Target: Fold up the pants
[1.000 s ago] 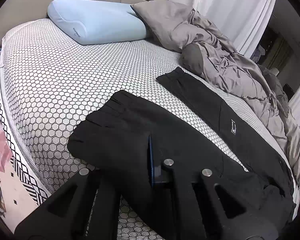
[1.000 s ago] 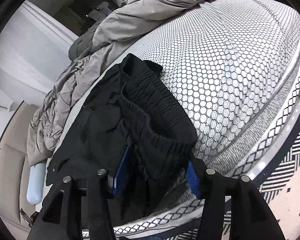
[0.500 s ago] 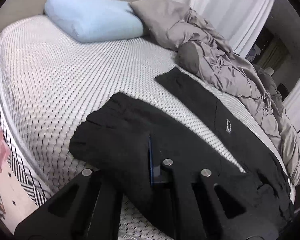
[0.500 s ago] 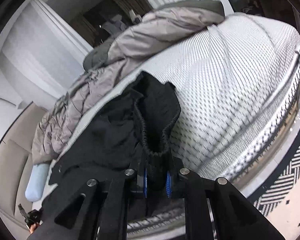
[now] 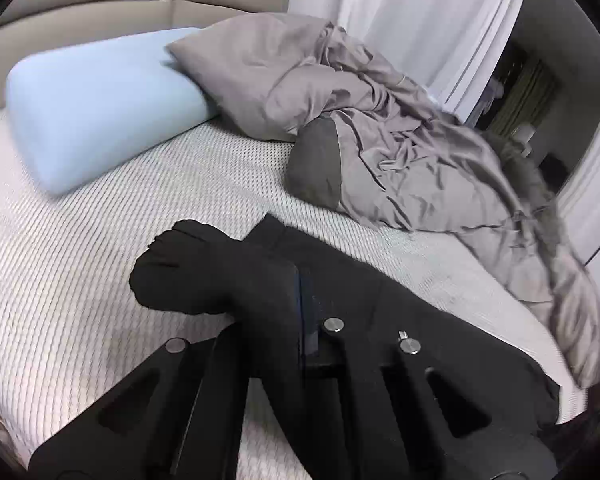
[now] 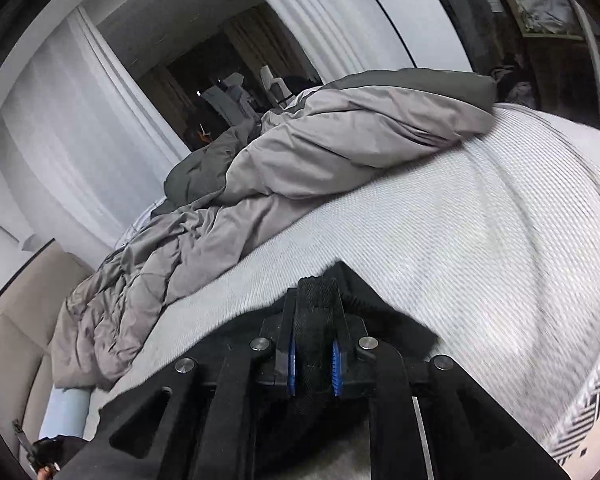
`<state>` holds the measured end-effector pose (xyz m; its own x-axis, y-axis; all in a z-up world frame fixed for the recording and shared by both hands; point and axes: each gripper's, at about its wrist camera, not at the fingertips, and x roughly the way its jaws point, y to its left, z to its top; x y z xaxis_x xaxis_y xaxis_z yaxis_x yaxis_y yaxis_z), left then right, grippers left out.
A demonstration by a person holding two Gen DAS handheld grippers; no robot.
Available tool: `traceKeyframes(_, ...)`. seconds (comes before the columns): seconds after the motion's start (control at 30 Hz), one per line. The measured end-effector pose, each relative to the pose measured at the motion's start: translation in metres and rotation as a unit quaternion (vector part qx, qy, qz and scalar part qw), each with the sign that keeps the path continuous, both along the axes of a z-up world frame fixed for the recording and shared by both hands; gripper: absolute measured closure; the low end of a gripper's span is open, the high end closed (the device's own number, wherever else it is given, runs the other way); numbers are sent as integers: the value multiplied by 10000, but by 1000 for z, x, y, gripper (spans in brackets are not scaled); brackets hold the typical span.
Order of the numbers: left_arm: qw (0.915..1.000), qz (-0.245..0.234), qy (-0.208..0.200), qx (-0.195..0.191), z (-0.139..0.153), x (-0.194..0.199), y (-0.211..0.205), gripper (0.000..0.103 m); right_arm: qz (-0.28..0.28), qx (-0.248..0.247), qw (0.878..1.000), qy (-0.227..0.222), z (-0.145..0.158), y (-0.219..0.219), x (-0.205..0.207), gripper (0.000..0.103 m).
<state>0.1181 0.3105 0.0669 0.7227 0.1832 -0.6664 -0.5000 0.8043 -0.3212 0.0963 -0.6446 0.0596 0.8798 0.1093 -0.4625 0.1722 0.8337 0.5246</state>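
the biggest change is to the black pants (image 5: 400, 320) themselves: a second ago they lay spread flat along the near edge of the bed (image 5: 100, 264), one leg stretched toward the grey duvet (image 5: 380, 120), and now both ends are off the mattress and carried inward, so the near leg (image 5: 204, 276) hangs bunched and folded over the other leg instead of lying beside it. that reads as the lengthwise fold under way, leg being brought onto leg, with the cloth not yet laid down or smoothed. the bed has blurred and the blue pillow (image 5: 100, 104) looms larger in the left view, which fits a quick lift and swing across. at the other end, the elastic waistband (image 6: 316, 300), which sat loosely between wide-apart pads a second ago, is now pinched into a narrow upright strip. the right tool (image 6: 313, 364) has its blue pads (image 6: 291, 364) drawn close together and clamped on that waistband, fabric spilling out to either side over the bed. the left tool (image 5: 302, 320) is fully together, its blue pad edge pressed into the black leg cloth, which drapes from the grip; it held that cloth already a second ago. both grips look firm enough for the carry, though thin fabric may slip when it is pulled taut.
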Motion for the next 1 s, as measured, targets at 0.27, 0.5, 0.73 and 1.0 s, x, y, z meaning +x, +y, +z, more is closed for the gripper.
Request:
traceKeyframes(0.27, 9936, -404, 1041, 158, -44, 161, 7, 85, -332, -185, 9966, 735, -4, 22, 166, 51)
traceKeyframes(0.5, 9949, -131, 998, -89, -57, 162, 56, 40, 50, -913, 9933, 711, -13, 57, 175, 17)
traceKeyframes(0.73, 9951, -335, 679, -631, -59, 95, 65, 39, 1002, -1486, 9815, 672, -31, 117, 115, 11)
traceKeyframes(1.0, 9860, -599, 945, -1240, -91, 93, 38, 50, 1505, -1574, 9701, 1072, -61, 162, 89, 11)
